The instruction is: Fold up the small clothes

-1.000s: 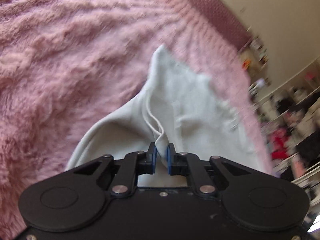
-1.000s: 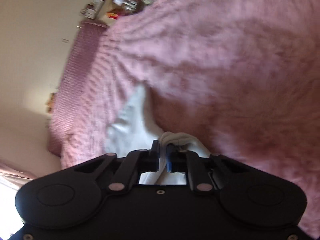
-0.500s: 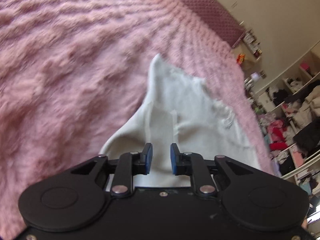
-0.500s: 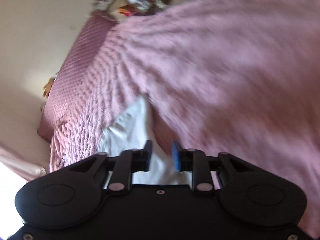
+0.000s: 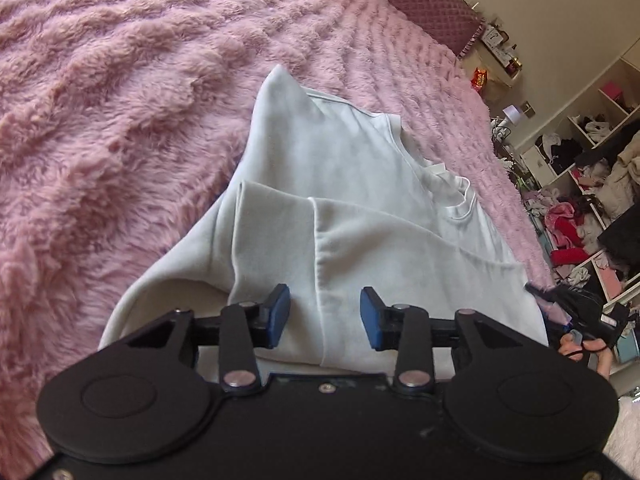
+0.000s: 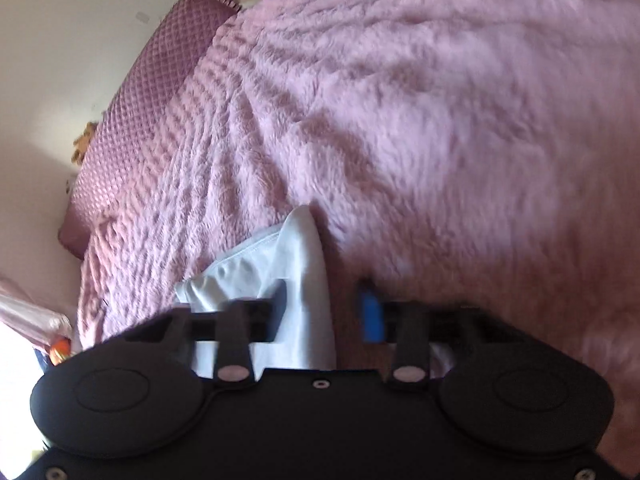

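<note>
1. Left gripper [image 5: 325, 317]: fingers [image 5: 276, 314] spread wide, released; nothing held. A folded seam of the white garment [image 5: 360, 208] runs up through the gap between the pads, not pinched.
2. Right gripper [image 6: 326, 312]: fingers [image 6: 371, 318] likewise parted, released. Frame is motion-blurred. The garment's outer edge [image 6: 296, 276] passes through the gap near the left pad; whether cloth touches a pad cannot be told.
3. Garment: lies on the bed, on the fluffy pink blanket [image 5: 120, 120]. Left wrist view shows one flap folded inward over the body, its edge making a straight vertical crease; neckline [image 5: 460, 196] points toward the bed's right edge; one pointed corner [image 5: 280, 80] reaches toward the headboard.
4. Open room: broad bare blanket to the left of the garment and beyond it up to the quilted mauve headboard [image 5: 432, 0]. In the right wrist view, blanket [image 6: 460, 120] fills everything right of the cloth.
5. Edges: the bed's right edge falls just past the garment's neckline side. The person's other hand and its tool [image 5: 580, 320] show there at the frame's right.
6. Containers: white open shelving [image 5: 592, 152] past the bed's right edge, compartments stuffed with piled clothes, pink and red among them.
</note>
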Demonstrator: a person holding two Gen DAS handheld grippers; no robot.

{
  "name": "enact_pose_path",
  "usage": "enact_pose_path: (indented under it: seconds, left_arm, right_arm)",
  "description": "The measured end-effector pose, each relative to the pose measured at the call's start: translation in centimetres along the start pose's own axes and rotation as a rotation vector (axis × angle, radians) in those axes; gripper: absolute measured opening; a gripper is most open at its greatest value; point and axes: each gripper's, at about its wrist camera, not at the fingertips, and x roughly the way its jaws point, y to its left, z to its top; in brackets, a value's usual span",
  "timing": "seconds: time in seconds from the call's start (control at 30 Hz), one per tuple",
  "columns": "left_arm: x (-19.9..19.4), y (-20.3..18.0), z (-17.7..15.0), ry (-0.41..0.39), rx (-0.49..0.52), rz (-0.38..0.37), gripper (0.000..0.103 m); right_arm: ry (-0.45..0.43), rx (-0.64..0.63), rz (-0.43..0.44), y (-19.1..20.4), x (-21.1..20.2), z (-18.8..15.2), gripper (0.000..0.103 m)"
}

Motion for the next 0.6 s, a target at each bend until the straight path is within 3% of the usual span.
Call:
enact_pose_path:
  seconds: [0.13,0.27,0.37,0.53,0.6]
  left_arm:
    - [0.3,-0.2,0.0,0.007,0.023,0.005,0.039]
    - [0.5,0.0,0.0,0.014,0.022,0.007,0.041]
    - [0.5,0.2,0.0,0.020,0.035,0.008,0.042]
    - [-0.2,0.1,0.1,0.015,0.013,-0.014,0.051]
    - [-0.3,-0.1,-0.1,0.021,0.035,-0.008,0.053]
  right_arm:
    - [-0.052,-0.102,-0.004,1.5,-0.6,0.3,0.004]
    - [-0.054,-0.209,-0.165,2.1,1.3,-0.4,0.001]
    - [-0.043,-0.220,-0.170,1.8,1.0,-0.8,0.003]
    - [0.014,-0.178,0.003,0.9,-4.5,-0.7,0.045]
    - [0.021,-0.271,0.042,0.9,-7.7,-1.8,0.045]
